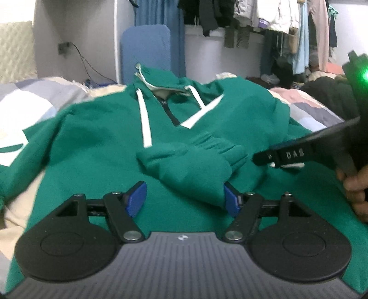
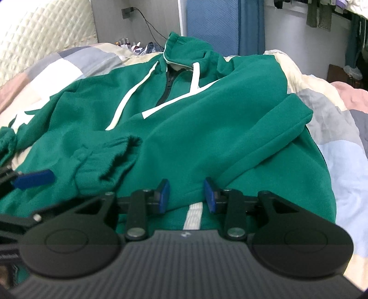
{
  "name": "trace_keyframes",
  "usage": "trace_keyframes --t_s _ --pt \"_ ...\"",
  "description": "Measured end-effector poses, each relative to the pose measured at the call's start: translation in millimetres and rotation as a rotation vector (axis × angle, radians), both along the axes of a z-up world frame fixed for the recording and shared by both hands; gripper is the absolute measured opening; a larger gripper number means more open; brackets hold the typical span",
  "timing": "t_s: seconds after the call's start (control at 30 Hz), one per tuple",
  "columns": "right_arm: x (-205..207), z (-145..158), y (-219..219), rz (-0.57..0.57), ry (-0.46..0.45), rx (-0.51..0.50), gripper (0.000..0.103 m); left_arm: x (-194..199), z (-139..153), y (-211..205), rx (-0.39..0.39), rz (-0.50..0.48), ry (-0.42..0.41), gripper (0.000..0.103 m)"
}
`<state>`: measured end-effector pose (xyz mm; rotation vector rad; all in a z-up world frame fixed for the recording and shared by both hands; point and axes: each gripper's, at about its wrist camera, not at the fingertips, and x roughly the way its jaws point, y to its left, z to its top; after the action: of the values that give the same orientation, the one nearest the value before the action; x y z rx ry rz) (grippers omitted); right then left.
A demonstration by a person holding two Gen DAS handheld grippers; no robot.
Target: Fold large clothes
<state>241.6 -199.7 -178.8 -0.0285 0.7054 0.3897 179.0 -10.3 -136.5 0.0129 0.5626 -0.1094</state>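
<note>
A green hoodie (image 1: pixel 96 138) with white drawstrings lies face up on the bed, also seen in the right wrist view (image 2: pixel 230 119). One sleeve is folded across the chest and ends in a ribbed cuff (image 1: pixel 184 161) (image 2: pixel 103 156). My left gripper (image 1: pixel 184 199) is open wide just in front of that cuff. The sleeve's end lies between its blue pads, and the right pad touches the cloth's edge. My right gripper (image 2: pixel 187 195) (image 1: pixel 260 158) sits low on the hoodie's right side. Its jaws are narrowed on a fold of green cloth above a white stripe (image 2: pixel 193 216).
The patchwork quilt (image 2: pixel 333 142) lies under the hoodie, with a padded headboard (image 2: pixel 46 30) at the left. Hanging clothes (image 1: pixel 276 18) and a blue board (image 1: pixel 147 50) stand behind the bed. A hand (image 1: pixel 355 191) holds the right gripper's handle.
</note>
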Motion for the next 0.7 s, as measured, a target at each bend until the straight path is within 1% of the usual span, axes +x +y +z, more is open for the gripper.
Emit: trace_keyframes --t_s 0.17,0.23,0.33,0.47,0.53,0.63,0.7 --pt "-3.6 -2.0 3.8 0.0 -0.019 -0.018 0.035 -8.3 12.2 7.4 -0.034 0.059 -0.025 0.076" --pt "-4.2 -2.9 5.2 0.0 -0.025 -0.027 0.035 -12.1 17.6 12.7 -0.069 0.085 -0.037 0.077" --pt "-5.1 -5.0 9.2 0.004 -0.034 -0.047 0.035 -17.6 22.3 16.3 -0.09 0.121 -0.028 0.077" --pt "-6.5 -6.2 12.1 0.011 -0.045 -0.064 0.035 -24.8 24.7 15.8 -0.082 0.151 -0.002 0.077" --pt "-6.1 -6.1 11.4 0.012 -0.045 -0.063 0.035 -28.1 24.5 14.7 -0.058 0.163 -0.006 0.078" --pt "-6.4 -5.6 13.7 0.013 -0.047 -0.07 0.035 -36.6 26.7 13.6 -0.043 0.187 -0.045 0.078" --pt "-6.8 -5.6 15.0 0.013 -0.049 -0.078 0.035 -44.5 32.8 13.6 -0.028 0.218 -0.094 0.078"
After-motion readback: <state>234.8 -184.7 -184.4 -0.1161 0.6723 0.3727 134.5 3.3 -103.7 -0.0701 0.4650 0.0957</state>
